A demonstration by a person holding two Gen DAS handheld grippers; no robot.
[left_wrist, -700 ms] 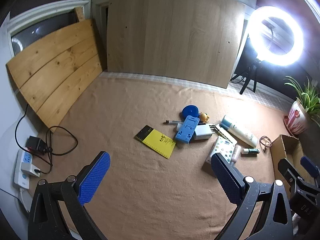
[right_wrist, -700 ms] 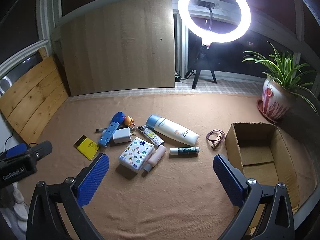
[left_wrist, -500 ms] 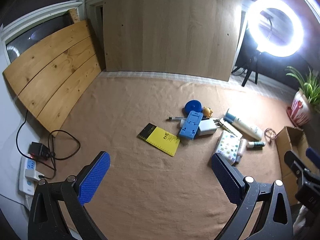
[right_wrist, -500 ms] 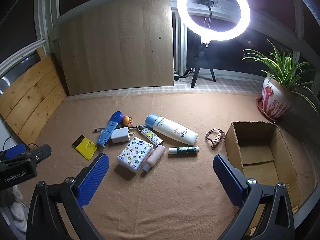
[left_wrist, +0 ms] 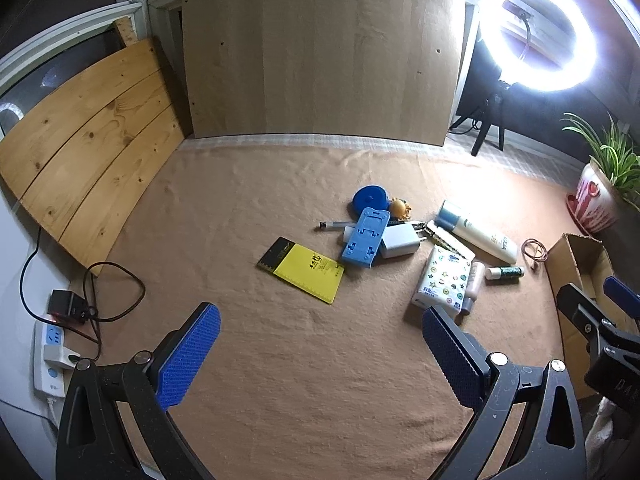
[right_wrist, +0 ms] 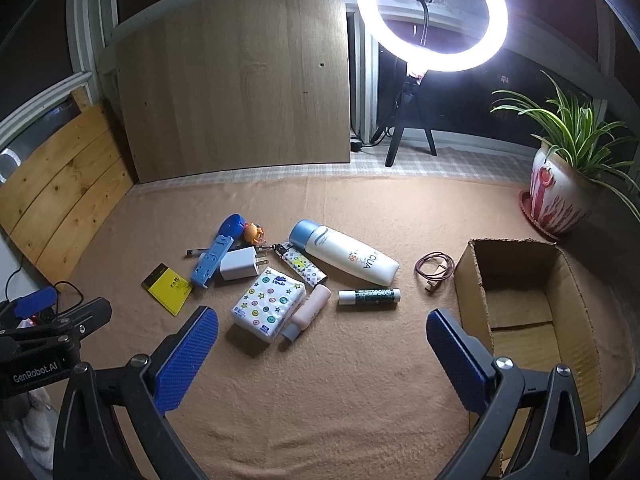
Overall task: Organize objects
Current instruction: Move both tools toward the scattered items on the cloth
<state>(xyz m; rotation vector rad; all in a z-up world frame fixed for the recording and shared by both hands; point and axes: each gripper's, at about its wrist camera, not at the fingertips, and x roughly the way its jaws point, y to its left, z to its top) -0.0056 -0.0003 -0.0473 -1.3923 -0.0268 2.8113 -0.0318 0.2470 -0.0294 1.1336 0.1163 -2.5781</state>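
Observation:
Small objects lie scattered on a tan cloth: a yellow notepad (left_wrist: 303,269), a blue phone stand (left_wrist: 365,237), a white charger (right_wrist: 238,264), a patterned tissue pack (right_wrist: 269,302), a white bottle with a blue cap (right_wrist: 345,251), a pink tube (right_wrist: 309,310), a green-labelled stick (right_wrist: 369,296) and a coiled cable (right_wrist: 434,270). An open cardboard box (right_wrist: 520,300) stands at the right. My left gripper (left_wrist: 320,320) hangs open above the cloth, short of the notepad. My right gripper (right_wrist: 322,324) is open too, nothing between its fingers, hovering near the tissue pack and pink tube.
A ring light on a tripod (right_wrist: 432,16) and a potted plant (right_wrist: 560,196) stand at the back right. A wooden board (left_wrist: 320,48) leans at the back, pine planks (left_wrist: 84,136) at the left. A power strip with cables (left_wrist: 52,344) lies at the left edge.
Both views have shifted slightly, the left one swinging right and closer to the objects. The jaws stay wide and nothing on the cloth has moved.

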